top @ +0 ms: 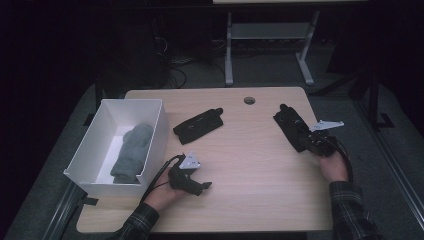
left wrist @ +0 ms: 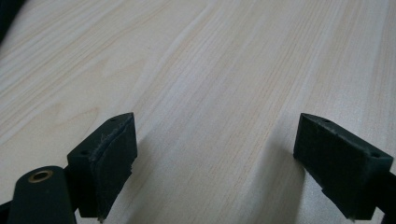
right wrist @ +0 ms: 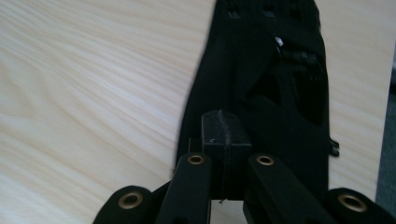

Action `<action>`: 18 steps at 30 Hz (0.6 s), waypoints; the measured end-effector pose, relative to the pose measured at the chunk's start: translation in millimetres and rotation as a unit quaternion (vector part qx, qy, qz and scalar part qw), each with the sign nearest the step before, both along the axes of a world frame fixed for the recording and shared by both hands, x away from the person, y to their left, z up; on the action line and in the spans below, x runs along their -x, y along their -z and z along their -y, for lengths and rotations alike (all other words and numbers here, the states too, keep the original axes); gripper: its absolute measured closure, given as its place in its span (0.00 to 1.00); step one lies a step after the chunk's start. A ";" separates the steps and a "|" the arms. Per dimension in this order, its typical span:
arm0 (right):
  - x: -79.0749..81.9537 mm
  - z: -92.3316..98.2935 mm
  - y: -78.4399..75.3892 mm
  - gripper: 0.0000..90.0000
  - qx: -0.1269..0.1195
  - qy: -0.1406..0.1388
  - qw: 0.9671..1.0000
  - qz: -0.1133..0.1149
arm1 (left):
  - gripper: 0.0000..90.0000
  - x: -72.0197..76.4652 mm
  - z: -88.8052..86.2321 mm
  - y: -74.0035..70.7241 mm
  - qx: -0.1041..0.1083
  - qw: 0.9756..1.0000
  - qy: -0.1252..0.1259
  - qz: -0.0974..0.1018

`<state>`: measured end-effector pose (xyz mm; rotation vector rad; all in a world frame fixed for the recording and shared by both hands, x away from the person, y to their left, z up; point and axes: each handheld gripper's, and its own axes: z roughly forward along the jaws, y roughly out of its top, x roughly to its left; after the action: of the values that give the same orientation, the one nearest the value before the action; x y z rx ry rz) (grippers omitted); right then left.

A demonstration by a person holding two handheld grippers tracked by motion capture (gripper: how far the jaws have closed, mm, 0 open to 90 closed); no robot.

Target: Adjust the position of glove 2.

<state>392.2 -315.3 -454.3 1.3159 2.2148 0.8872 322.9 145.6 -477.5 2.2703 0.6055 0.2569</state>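
Right hand-held gripper clenched on black glove stretching lengthwise ahead; left hand-held gripper released, well apart.

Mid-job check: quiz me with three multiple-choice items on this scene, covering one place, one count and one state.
1. Where is the grey cloth?
A. on the floor
B. between a gripper's jaws
C. inside the white box

2. How many black gloves lie on the table?
A. one
B. two
C. three

3. How do the left gripper jaws stand?
A. open over bare wood
B. shut on a glove
C. shut on the box wall

Answers:
1 C, as the high view shows the cloth lying in the box.
2 B, with one glove near the middle and one at the right.
3 A, since the left gripper view shows the pads wide apart with bare wood between them.
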 end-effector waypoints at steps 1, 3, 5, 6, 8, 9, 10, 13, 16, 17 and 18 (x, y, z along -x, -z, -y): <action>-1.8 1.8 1.9 1.00 0.005 0.002 1.000 -0.005 | 0.14 0.0 -0.1 -0.2 -0.001 1.000 0.000 -0.001; -5.6 4.1 8.3 1.00 0.010 0.001 1.000 -0.019 | 0.14 -0.2 -0.2 -0.7 -0.004 1.000 0.001 -0.003; -6.0 2.5 12.7 1.00 0.018 -0.005 1.000 -0.022 | 0.14 -0.5 -0.3 -0.8 -0.004 1.000 0.003 -0.003; -5.8 1.5 11.8 1.00 0.020 -0.008 0.999 -0.027 | 0.14 -0.5 -0.4 -0.8 -0.004 1.000 0.003 -0.003; -5.0 0.1 11.5 1.00 0.013 -0.016 0.999 -0.033 | 0.14 -0.6 -0.3 -0.7 -0.004 1.000 0.004 -0.002; -4.4 -0.7 11.5 1.00 0.010 -0.019 0.999 -0.035 | 0.14 -0.7 -0.3 -0.7 -0.004 1.000 0.004 -0.002; -3.9 -1.7 11.3 1.00 0.008 -0.023 0.999 -0.037 | 0.14 -0.7 -0.2 -0.5 -0.003 1.000 0.003 -0.002; -1.9 -6.3 10.4 1.00 0.007 -0.036 0.998 -0.044 | 0.14 -0.8 -0.2 -0.4 -0.003 1.000 0.003 -0.001; 0.5 -11.5 9.9 1.00 -0.001 -0.048 0.998 -0.051 | 0.14 -1.1 -0.1 -0.2 -0.002 1.000 0.002 -0.001; 1.9 -13.6 9.7 1.00 -0.005 -0.052 0.997 -0.056 | 0.14 -1.3 -0.1 -0.3 -0.002 1.000 0.002 -0.001; 3.0 -15.5 9.5 1.00 -0.007 -0.059 0.997 -0.058 | 0.14 -1.4 0.0 -0.2 -0.001 1.000 0.001 -0.001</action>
<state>389.2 -299.8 -463.8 1.2840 2.4020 0.8891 324.3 145.6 -477.4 2.2741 0.6029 0.2547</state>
